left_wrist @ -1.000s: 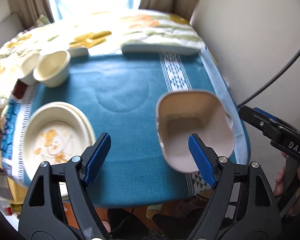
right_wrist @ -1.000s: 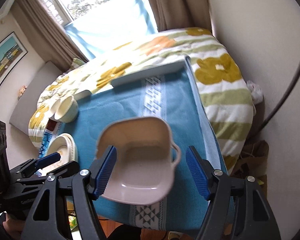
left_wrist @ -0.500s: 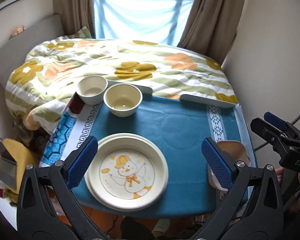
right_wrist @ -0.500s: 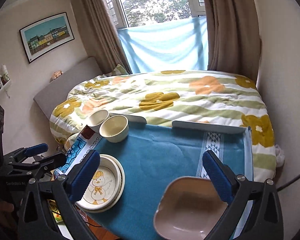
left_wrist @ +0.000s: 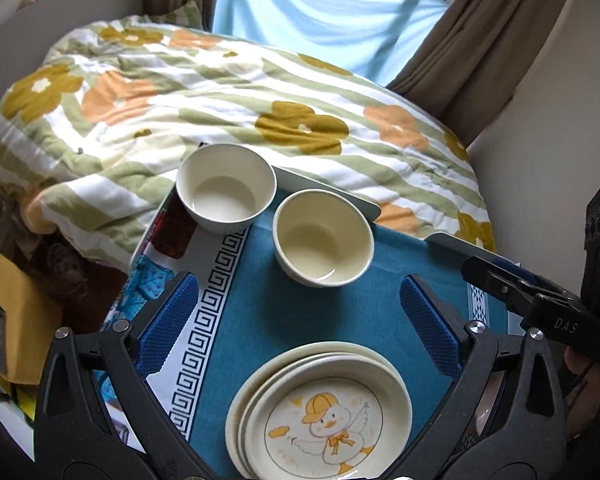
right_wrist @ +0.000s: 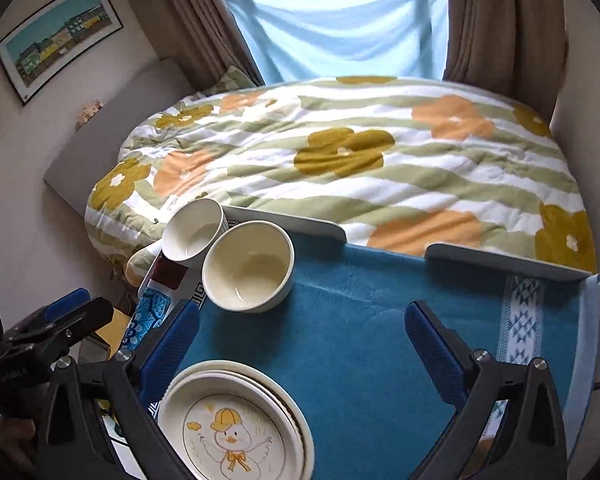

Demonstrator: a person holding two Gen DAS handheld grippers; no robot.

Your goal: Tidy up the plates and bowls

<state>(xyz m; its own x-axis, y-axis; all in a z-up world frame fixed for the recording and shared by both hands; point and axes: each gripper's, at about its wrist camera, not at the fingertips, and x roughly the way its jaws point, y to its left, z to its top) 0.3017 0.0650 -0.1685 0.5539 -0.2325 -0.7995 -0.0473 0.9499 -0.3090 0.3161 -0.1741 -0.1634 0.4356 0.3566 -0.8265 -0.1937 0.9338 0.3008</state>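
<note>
We see both grippers, left and right, fingers spread wide, gripping nothing. Duck plate tops stack on desk; two bowls behind, both empty.

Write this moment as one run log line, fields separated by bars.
left gripper: open, empty | right gripper: open, empty | duck plate stack: near edge | cream bowl, white bowl: side by side, far
</note>
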